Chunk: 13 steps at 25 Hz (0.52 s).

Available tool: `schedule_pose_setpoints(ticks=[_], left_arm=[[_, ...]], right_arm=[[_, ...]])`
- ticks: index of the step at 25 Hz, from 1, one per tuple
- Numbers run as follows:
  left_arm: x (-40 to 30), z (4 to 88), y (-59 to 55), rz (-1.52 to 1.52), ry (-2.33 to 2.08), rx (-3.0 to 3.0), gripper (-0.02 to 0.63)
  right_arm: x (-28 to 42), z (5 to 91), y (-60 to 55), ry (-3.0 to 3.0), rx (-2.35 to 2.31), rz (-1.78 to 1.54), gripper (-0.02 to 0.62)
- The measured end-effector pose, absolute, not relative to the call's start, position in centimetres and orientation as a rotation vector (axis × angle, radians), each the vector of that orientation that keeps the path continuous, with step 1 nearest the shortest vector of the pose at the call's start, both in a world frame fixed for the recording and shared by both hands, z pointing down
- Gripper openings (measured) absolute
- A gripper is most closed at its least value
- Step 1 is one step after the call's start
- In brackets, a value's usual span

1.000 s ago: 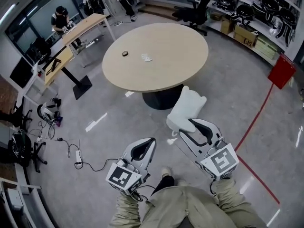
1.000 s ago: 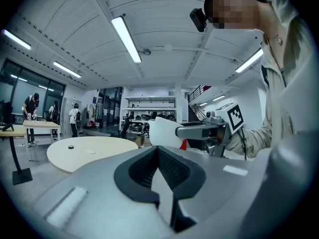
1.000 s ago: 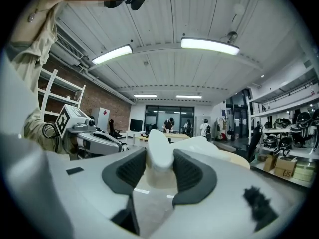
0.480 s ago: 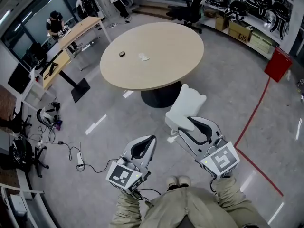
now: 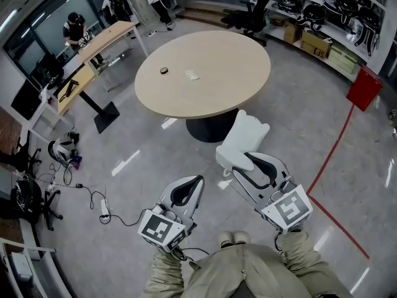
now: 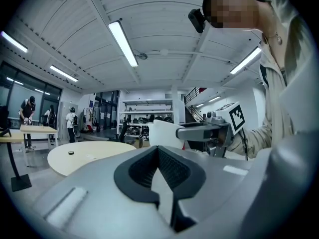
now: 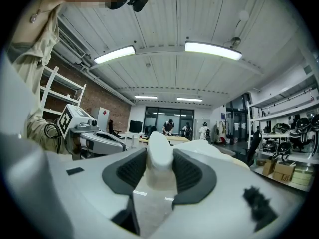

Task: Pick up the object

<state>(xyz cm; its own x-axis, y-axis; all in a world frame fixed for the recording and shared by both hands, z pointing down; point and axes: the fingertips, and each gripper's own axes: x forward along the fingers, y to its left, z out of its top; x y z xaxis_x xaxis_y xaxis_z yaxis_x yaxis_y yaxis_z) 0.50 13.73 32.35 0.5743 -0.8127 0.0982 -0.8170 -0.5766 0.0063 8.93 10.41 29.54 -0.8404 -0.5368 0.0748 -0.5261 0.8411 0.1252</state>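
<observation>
The round table point(image 5: 211, 85) fills the upper middle of the head view, well apart from me. The white thing point(image 5: 247, 140) hangs over the floor in the middle of the frame, just below the table's edge. My right tongs point(image 5: 243, 169) have it. Their jaws stand partly open around it and both dark pads press on its sides. In the right gripper view the white thing point(image 7: 158, 156) pokes up between the pads, and I cannot see its far end there. My left tongs point(image 5: 187, 188), at lower left, are clenched with nothing in them. Their pads meet at the tips point(image 6: 158, 151). My legs point(image 5: 242, 272) are cut off at the bottom edge. On the table sit a dark dot point(image 5: 164, 71) and a white scrap point(image 5: 192, 75), too small to tell what they are.
</observation>
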Motion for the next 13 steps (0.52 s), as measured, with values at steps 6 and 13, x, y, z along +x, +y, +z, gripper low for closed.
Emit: schedule_pose_setpoints(ticks=[6, 13], left_arm=[[0.24, 32.17, 13.46, 0.126, -1.416, 2.749, 0.005], [0.23, 32.31, 13.35, 0.133, -1.408, 2.755, 0.005]], right_arm=[[8.63, 29.47, 10.30, -2.908, 0.841, -0.156, 0.176], [8.67, 29.40, 10.08, -2.877, 0.869, -0.142, 0.176]])
